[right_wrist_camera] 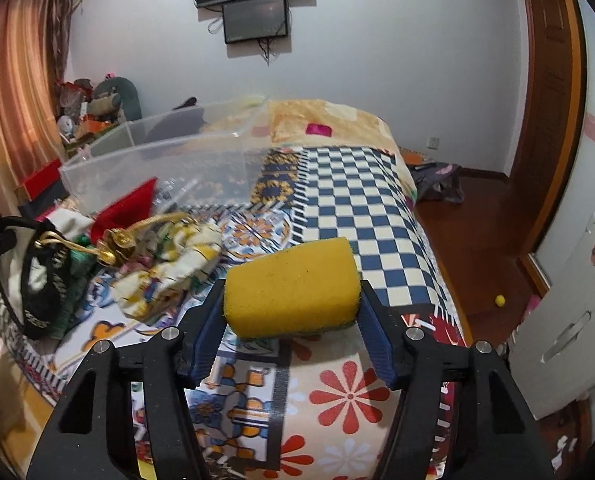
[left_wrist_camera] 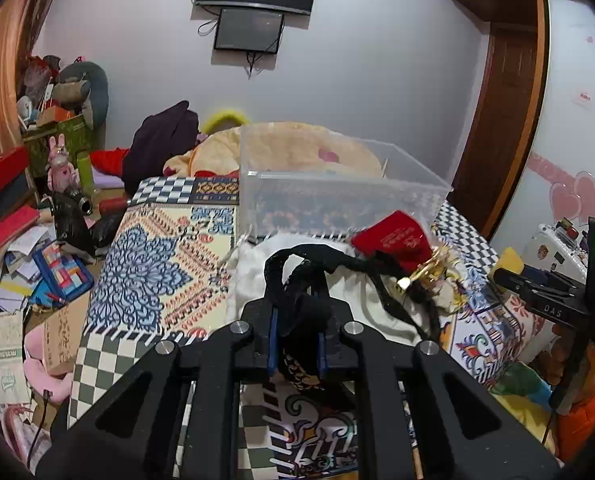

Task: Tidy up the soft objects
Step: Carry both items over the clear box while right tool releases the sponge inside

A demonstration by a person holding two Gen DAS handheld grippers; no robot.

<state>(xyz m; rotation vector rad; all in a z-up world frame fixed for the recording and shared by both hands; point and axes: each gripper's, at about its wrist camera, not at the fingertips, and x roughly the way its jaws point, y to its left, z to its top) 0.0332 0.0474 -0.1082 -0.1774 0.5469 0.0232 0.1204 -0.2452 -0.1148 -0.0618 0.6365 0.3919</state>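
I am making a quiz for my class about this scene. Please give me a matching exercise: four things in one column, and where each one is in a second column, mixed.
Things
1. yellow sponge
2. black fabric strap
3. clear plastic bin
4. red pouch

Places
A. on the bed cover, past the pile of soft things
B. between the right gripper's fingers
C. on the pile, just before the bin
D. between the left gripper's fingers

Pairs: 1-B, 2-D, 3-A, 4-C

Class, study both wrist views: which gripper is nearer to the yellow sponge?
Right. The right gripper has its jaws closed on the yellow sponge. The left gripper is off to the side at the cloth pile, clamping a black strap.
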